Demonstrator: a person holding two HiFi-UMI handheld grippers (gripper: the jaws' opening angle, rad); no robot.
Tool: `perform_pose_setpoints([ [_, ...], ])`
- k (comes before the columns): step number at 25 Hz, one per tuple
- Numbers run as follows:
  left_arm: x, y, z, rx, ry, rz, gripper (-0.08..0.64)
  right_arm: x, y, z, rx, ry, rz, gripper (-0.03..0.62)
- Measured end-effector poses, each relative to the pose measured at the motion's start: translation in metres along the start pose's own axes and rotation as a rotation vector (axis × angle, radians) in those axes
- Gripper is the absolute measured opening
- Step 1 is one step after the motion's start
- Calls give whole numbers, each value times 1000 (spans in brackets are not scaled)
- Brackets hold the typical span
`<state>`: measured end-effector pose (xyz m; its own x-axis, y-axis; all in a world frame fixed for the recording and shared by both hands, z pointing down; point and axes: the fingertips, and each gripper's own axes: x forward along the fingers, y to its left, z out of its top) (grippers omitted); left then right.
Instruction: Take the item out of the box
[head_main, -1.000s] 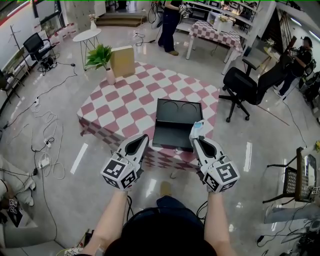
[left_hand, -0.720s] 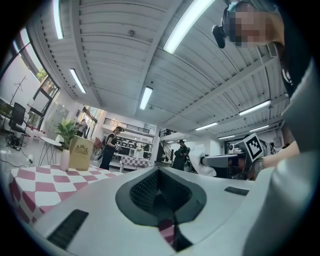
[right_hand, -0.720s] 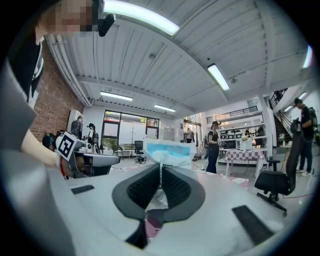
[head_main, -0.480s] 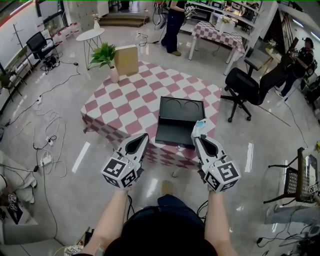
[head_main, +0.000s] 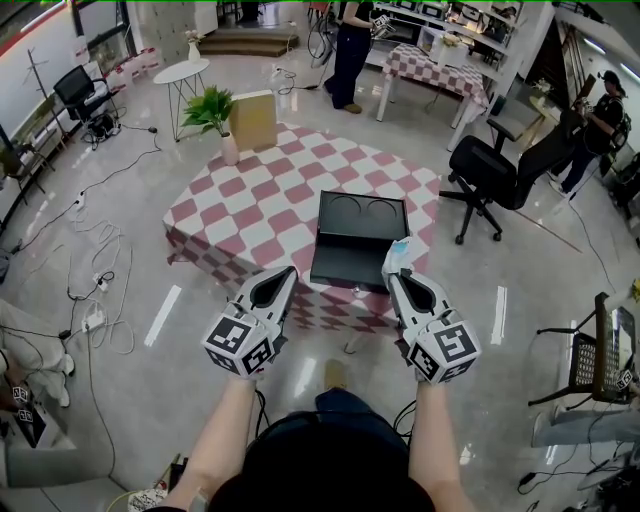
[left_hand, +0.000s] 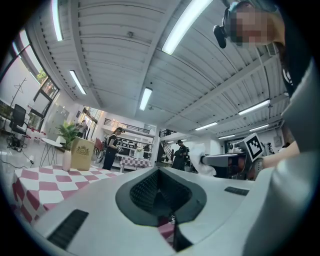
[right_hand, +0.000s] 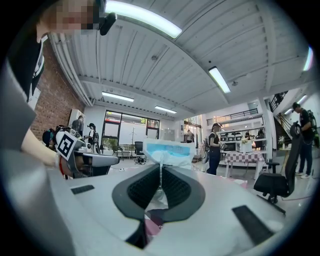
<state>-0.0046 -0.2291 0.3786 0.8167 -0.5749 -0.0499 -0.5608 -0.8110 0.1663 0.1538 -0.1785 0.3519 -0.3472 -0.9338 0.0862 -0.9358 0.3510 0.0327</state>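
The right tongs (right_hand: 160, 171) are clamped on a white packet (right_hand: 169, 150) with a blue panel, its thin edge pinched between the pads. The left tongs (left_hand: 160, 175) are closed together with nothing between them. In the head view the packet is held out of the black box (head_main: 357, 245), just above its near right corner, and the left tongs are held off its near left corner, apart from it. The box lies open near the front edge of a tabletop (head_main: 255, 215) covered in red-and-white chequered cloth. A potted plant (head_main: 212, 110) and a brown carton (head_main: 253, 120) are set side by side at the far corner. A glossy pale floor (head_main: 120, 260) strewn with cables surrounds it. A black office chair (head_main: 490, 175) stands to the right, and a round white side table (head_main: 181, 72) and a second chequered table (head_main: 440, 65) farther back.
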Motion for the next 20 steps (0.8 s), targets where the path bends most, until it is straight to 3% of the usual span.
perform_pose_setpoints([
  [20, -8, -5, 2, -1, -3, 2, 3, -8, 5, 0, 0, -7, -6, 18],
])
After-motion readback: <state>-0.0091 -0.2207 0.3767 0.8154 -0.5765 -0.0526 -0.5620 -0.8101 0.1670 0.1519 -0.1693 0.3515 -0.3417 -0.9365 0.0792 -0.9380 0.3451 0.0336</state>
